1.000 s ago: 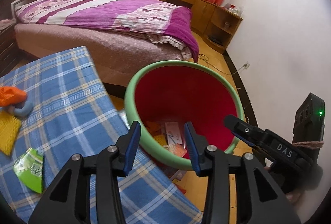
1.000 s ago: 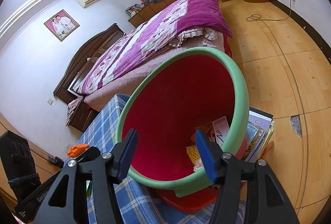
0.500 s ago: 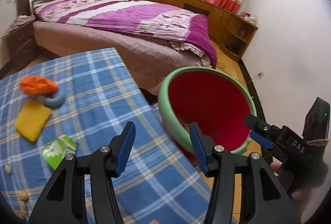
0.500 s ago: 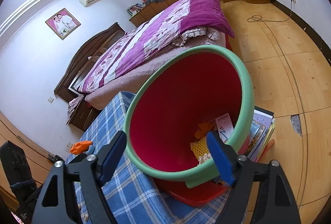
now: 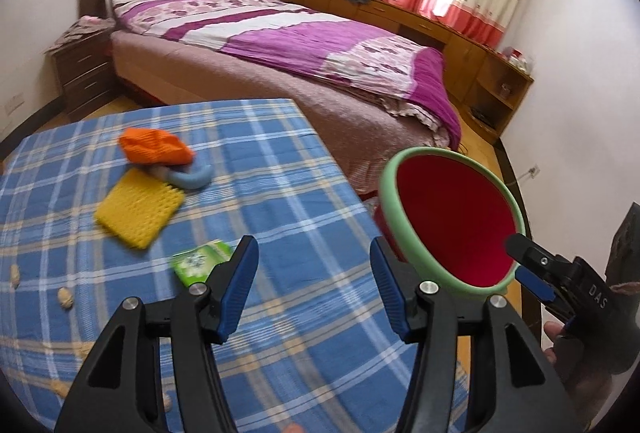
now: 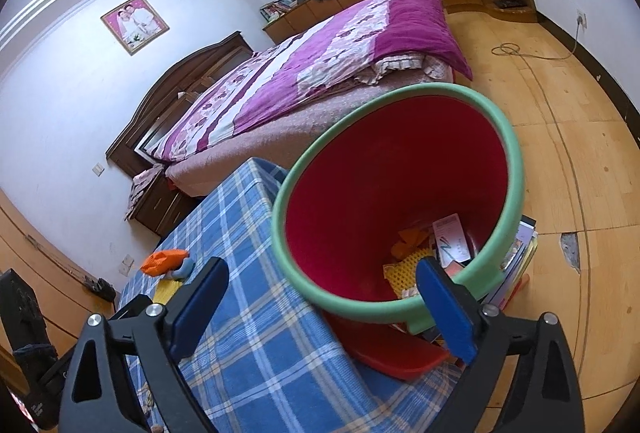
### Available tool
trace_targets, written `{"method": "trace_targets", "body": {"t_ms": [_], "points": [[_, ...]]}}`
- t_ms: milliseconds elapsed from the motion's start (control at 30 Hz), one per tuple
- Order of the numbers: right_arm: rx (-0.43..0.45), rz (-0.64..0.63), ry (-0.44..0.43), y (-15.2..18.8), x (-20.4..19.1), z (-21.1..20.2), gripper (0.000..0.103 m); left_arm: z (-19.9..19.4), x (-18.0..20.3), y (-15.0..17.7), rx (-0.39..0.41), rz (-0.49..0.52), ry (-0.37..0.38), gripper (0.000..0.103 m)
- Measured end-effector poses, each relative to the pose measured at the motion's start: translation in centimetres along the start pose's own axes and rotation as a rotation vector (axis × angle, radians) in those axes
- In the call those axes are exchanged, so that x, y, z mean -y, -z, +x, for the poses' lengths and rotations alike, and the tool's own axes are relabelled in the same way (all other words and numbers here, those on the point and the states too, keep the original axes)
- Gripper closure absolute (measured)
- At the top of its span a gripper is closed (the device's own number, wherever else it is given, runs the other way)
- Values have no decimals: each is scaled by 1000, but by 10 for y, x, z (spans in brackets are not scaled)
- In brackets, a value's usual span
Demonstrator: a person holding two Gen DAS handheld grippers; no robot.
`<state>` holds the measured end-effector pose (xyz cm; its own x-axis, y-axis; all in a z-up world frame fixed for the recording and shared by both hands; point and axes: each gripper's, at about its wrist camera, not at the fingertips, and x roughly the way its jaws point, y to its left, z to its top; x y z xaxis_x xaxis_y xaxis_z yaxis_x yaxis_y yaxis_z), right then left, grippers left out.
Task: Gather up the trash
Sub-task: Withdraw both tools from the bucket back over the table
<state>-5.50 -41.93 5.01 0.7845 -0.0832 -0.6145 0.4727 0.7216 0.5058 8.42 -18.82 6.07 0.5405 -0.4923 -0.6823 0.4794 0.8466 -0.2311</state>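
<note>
A red bin with a green rim stands off the right edge of the blue plaid table; in the right wrist view the bin holds paper and yellow and orange scraps. On the table lie a green wrapper, a yellow foam net, an orange wrapper and a blue ring. My left gripper is open and empty above the table, just right of the green wrapper. My right gripper is open and empty at the bin's near rim; it also shows in the left wrist view.
Peanut shells lie near the table's left front. A bed with a purple quilt stands behind the table. Books and a red dustpan sit on the wooden floor beside the bin. A cable lies on the floor.
My left gripper has swung left from over the bin to above the table, bringing the trash items into view. My right gripper has opened wider and drawn back slightly from the bin.
</note>
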Motion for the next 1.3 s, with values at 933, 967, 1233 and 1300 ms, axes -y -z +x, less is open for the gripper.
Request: {"method": "trace_targets", "body": {"t_ms": [933,967,1233,1300], "points": [[-56,-206,-10,27,-89,38,1,-1,-110,-7,10,-113,-148,45],[-56,-207,-11,27,-91,39,1,1,-113,-8,7,-113,-153,45],[-73,-231,-17,22,-108,65,1,19,-140,-18,-13,-127,-176,45],[-76,-238,-22,22,-112,71,1,26,-146,-20,-22,-126,-184,45]]}}
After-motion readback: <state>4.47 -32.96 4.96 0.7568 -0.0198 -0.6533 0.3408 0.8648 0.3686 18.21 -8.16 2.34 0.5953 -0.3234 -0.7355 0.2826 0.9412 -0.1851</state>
